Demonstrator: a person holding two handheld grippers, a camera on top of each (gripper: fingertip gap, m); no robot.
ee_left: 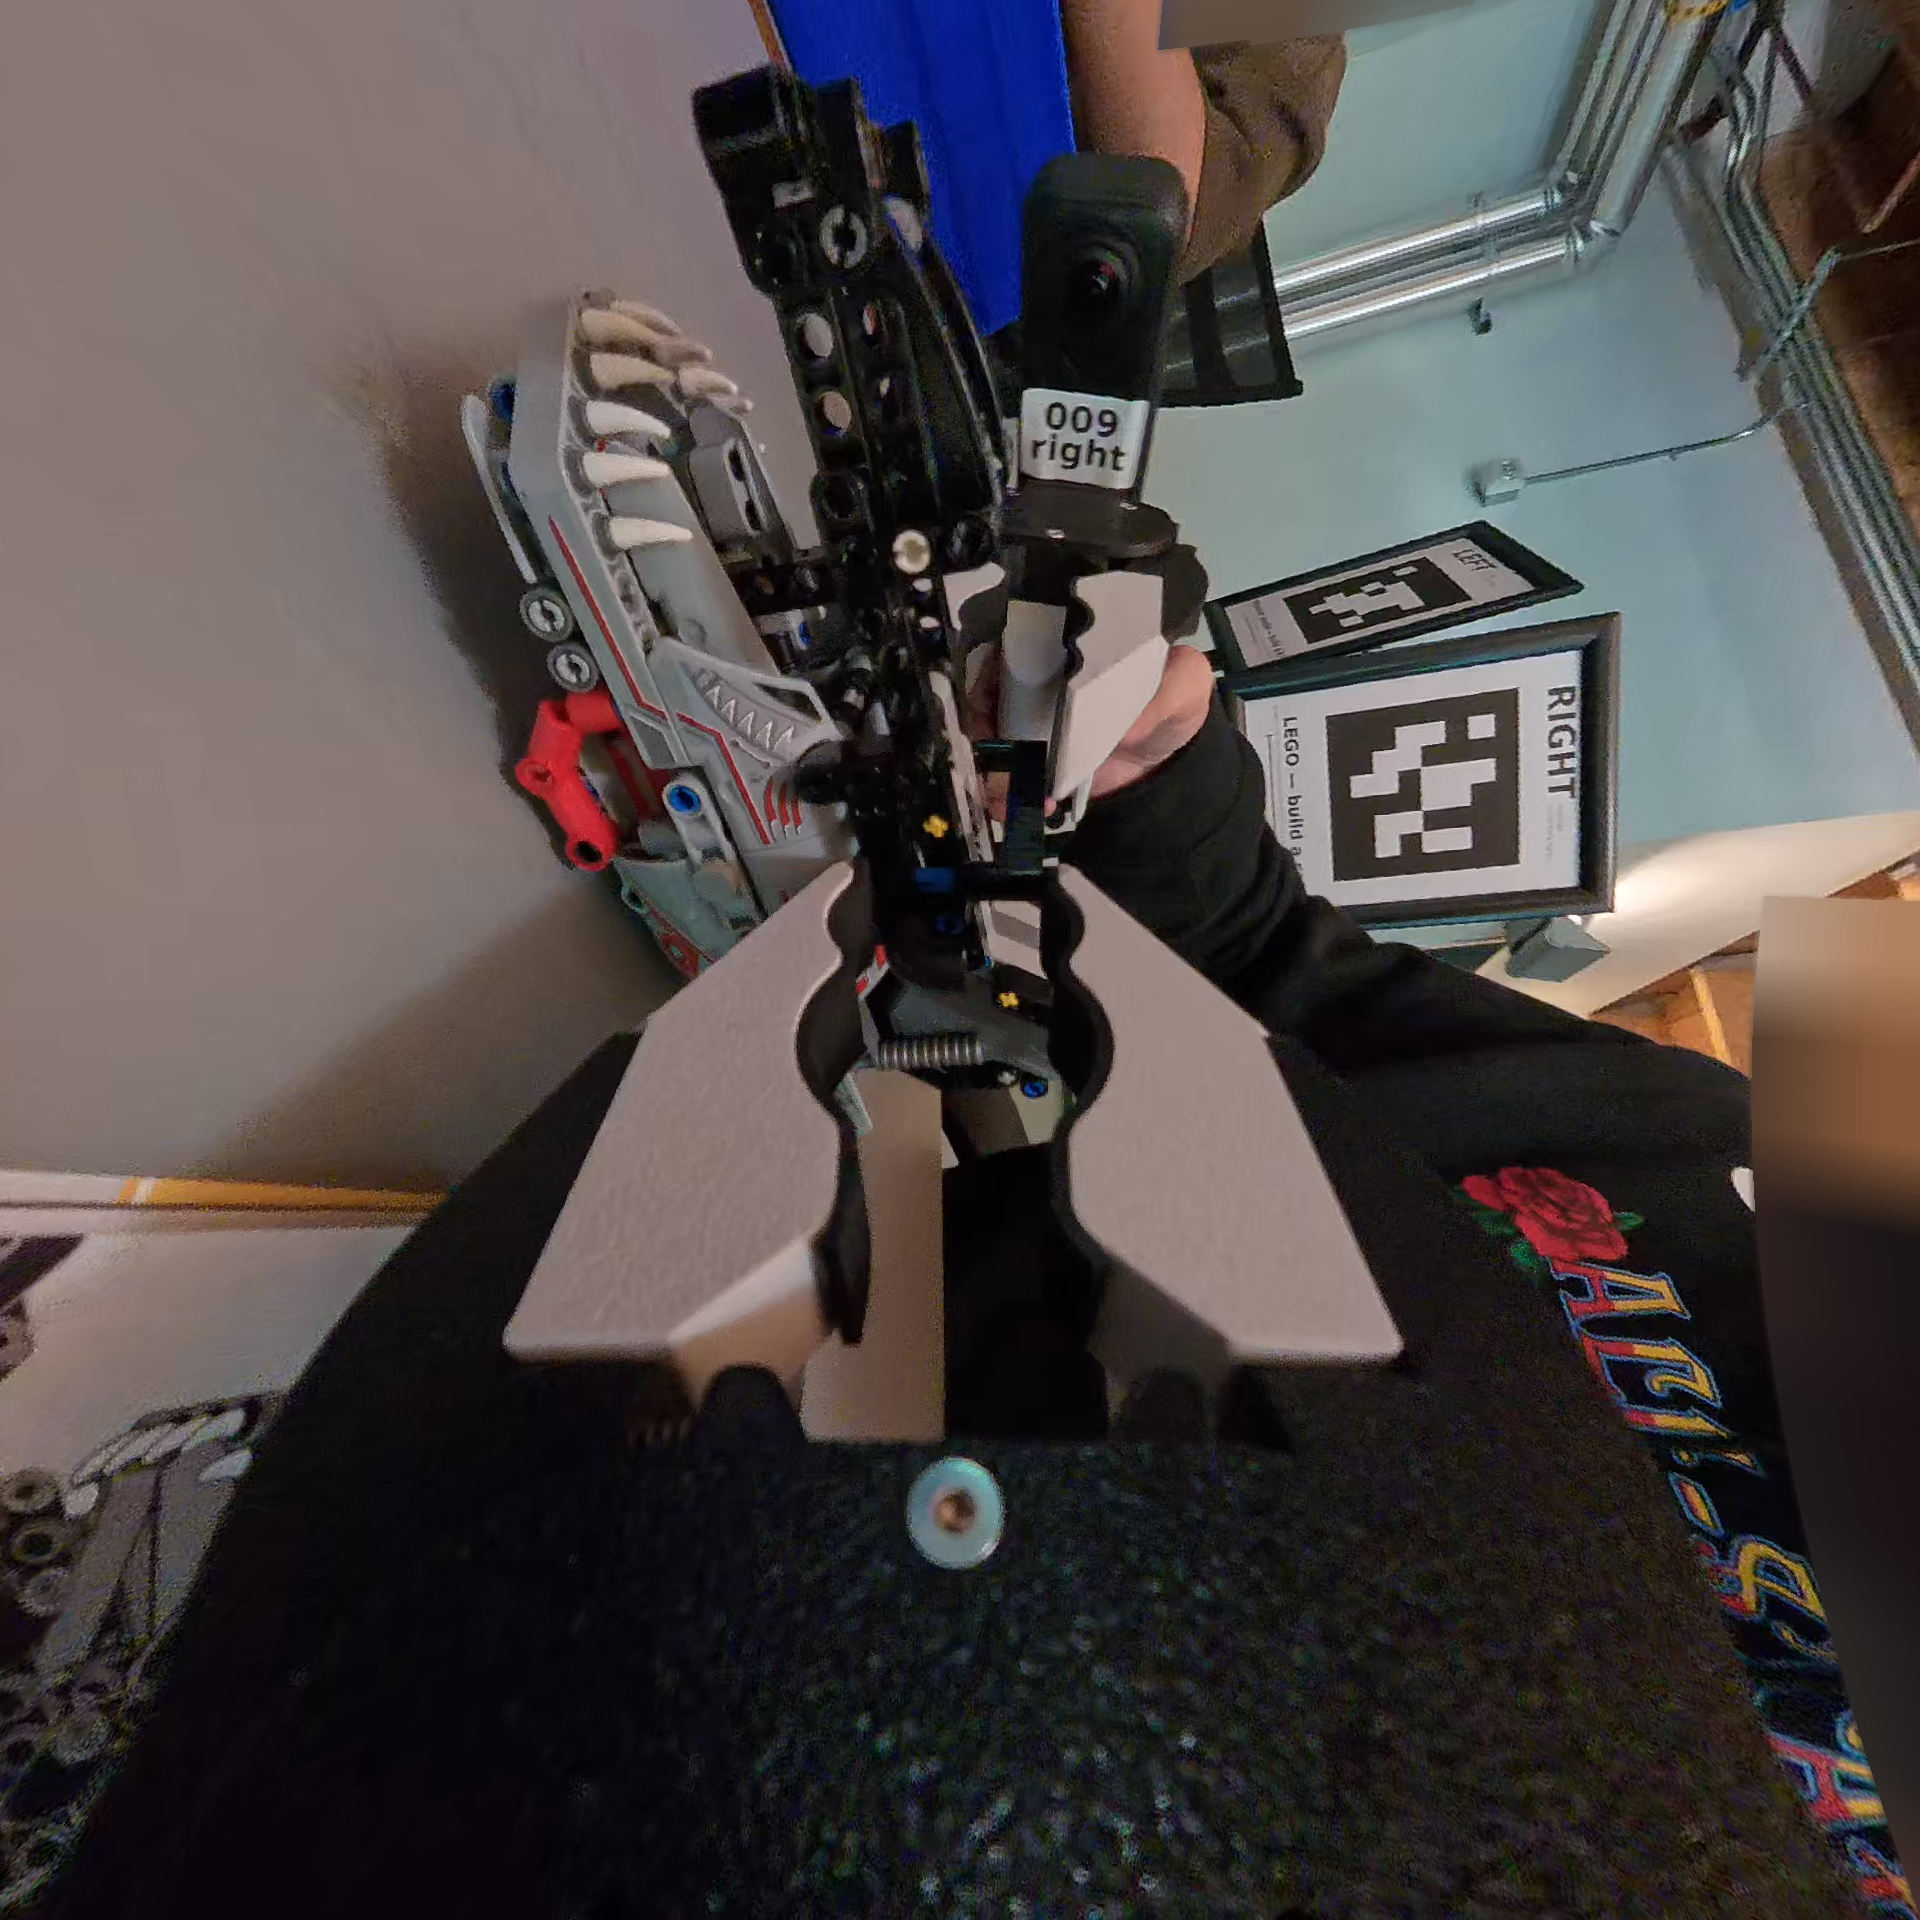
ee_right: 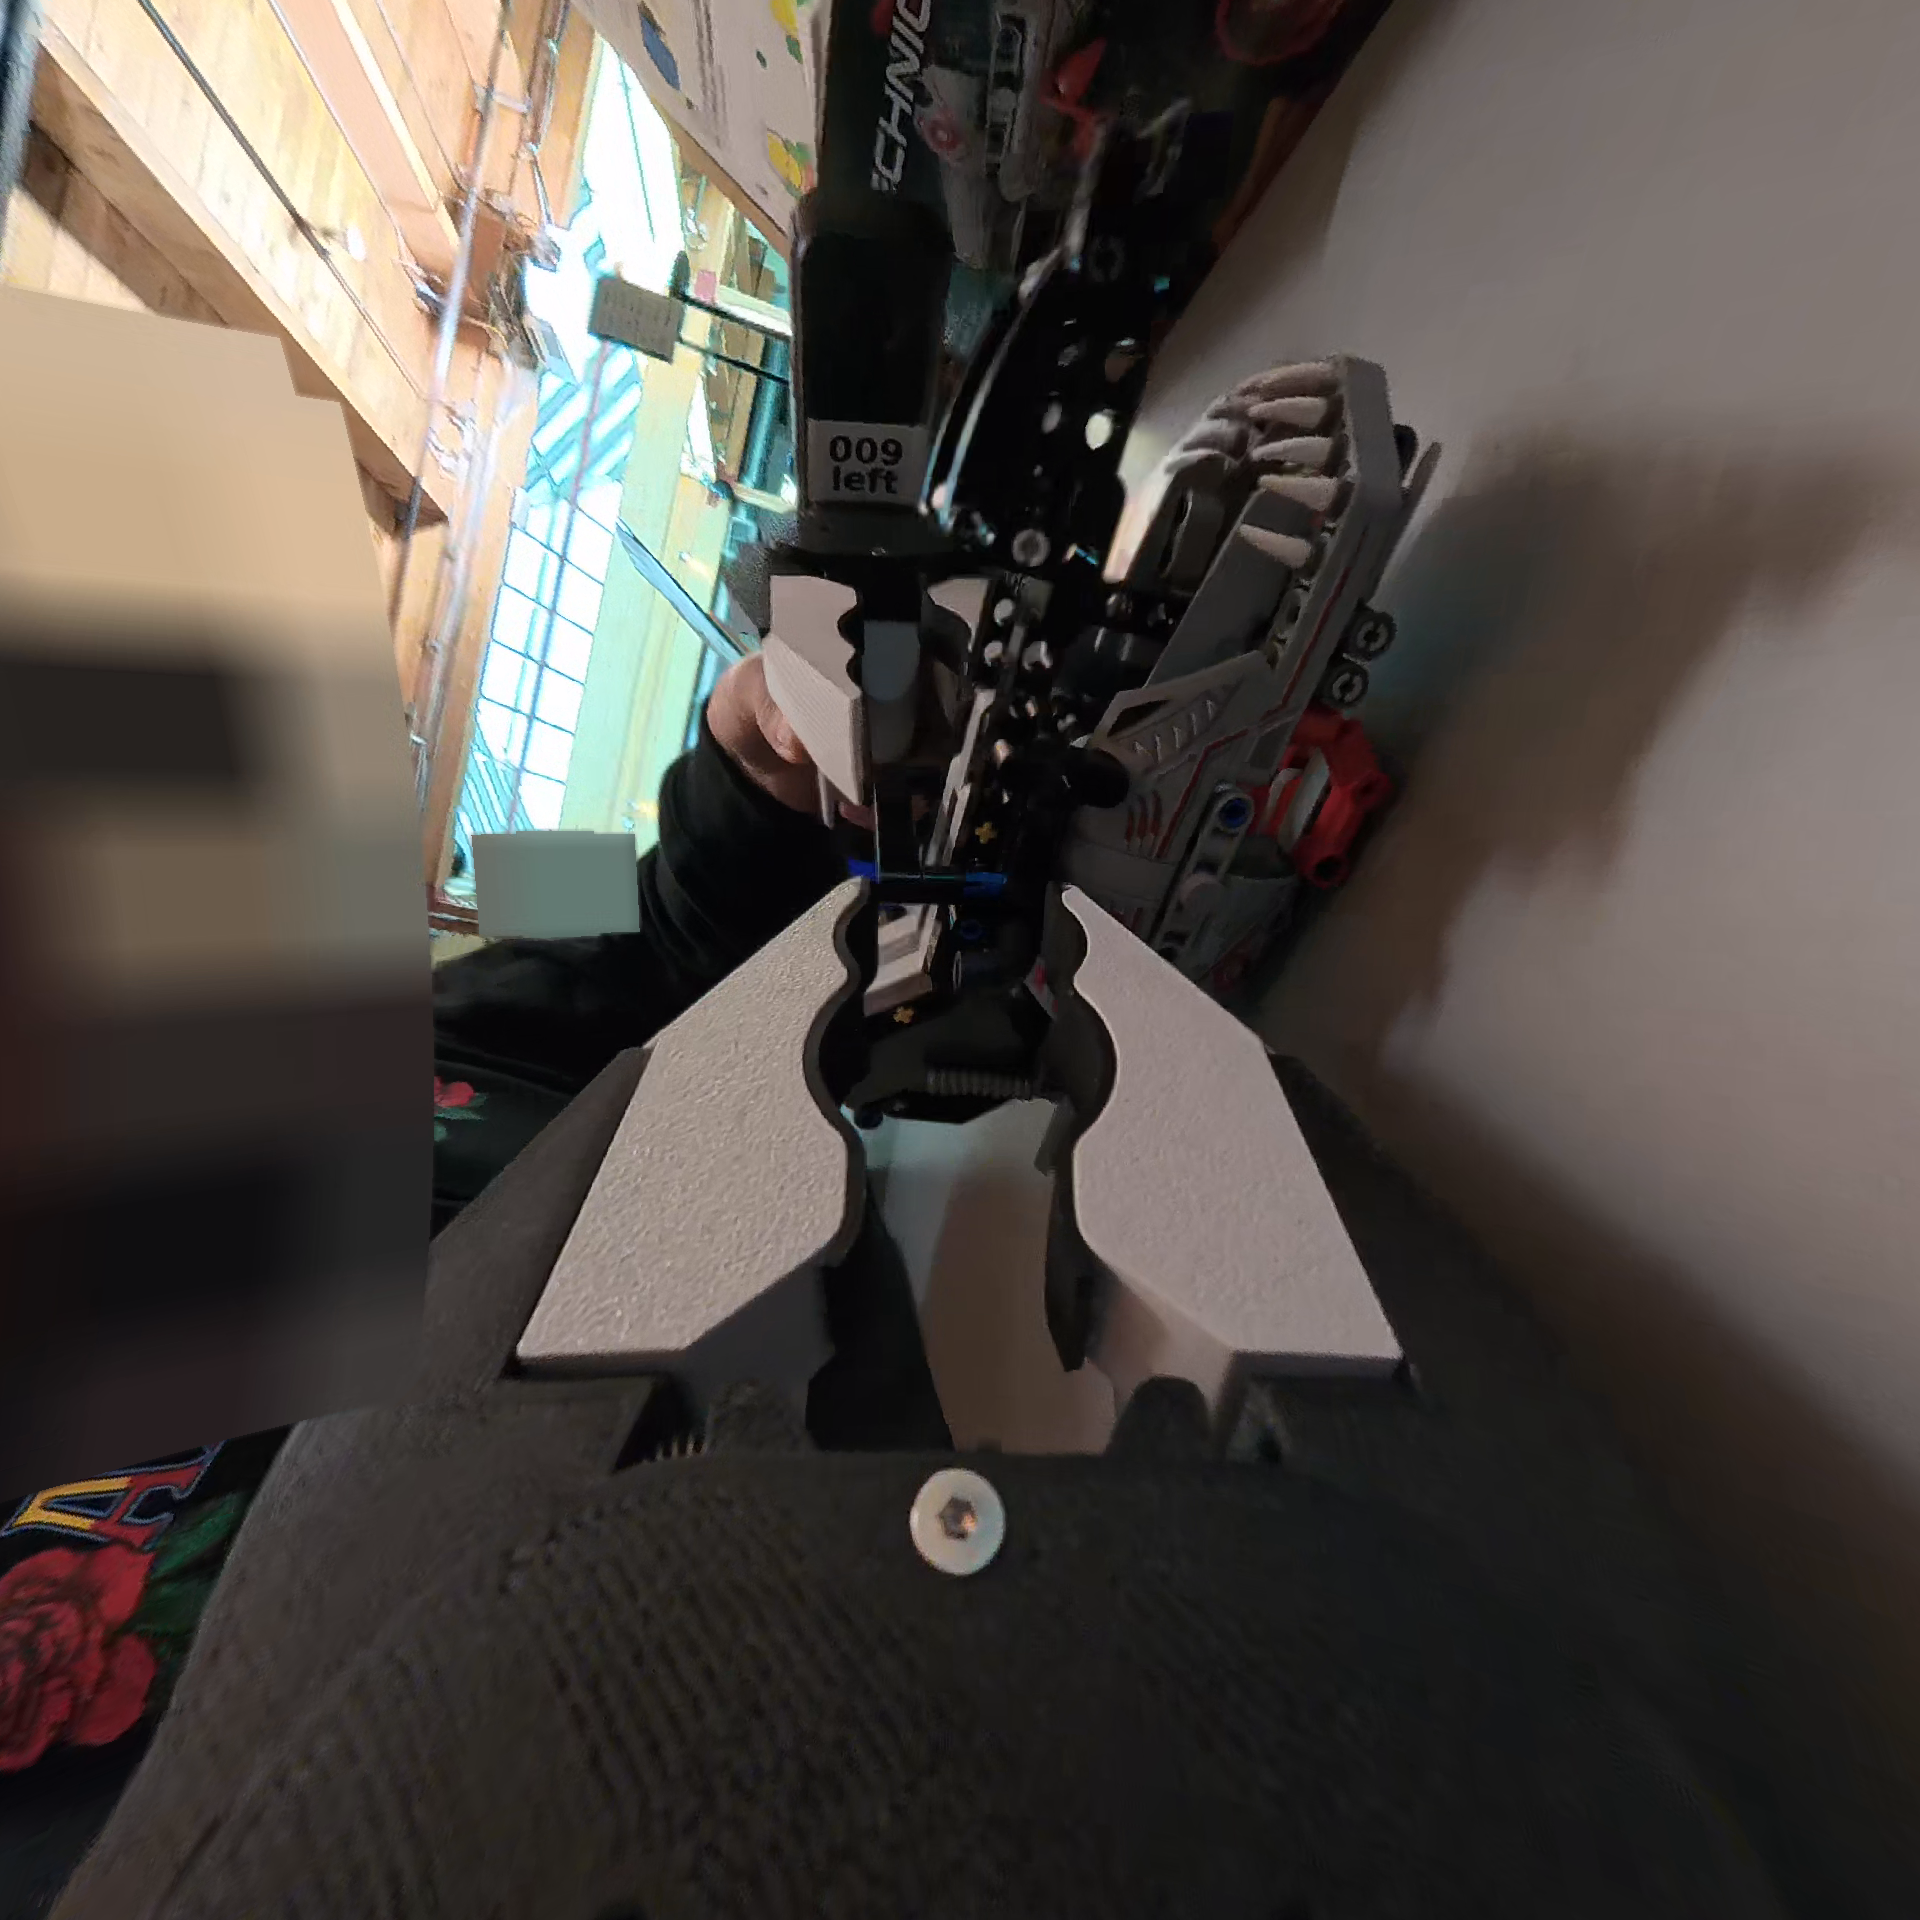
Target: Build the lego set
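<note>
A lego model with a grey toothed body and a black beam frame lies on the pale table. My left gripper is closed around the frame's near end, just above a metal spring. My right gripper faces it from the far side, shut on a small black beam that meets the frame. In the right wrist view, my right gripper sits at the frame's end, with the left gripper opposite and the grey body to the right.
A red part sticks out of the model's side. Two framed marker cards stand behind. The set's box lies past the model. A blue object is at the far end. A person's black sleeve is close by. Some 4 cm of space lies between my two pairs of fingers.
</note>
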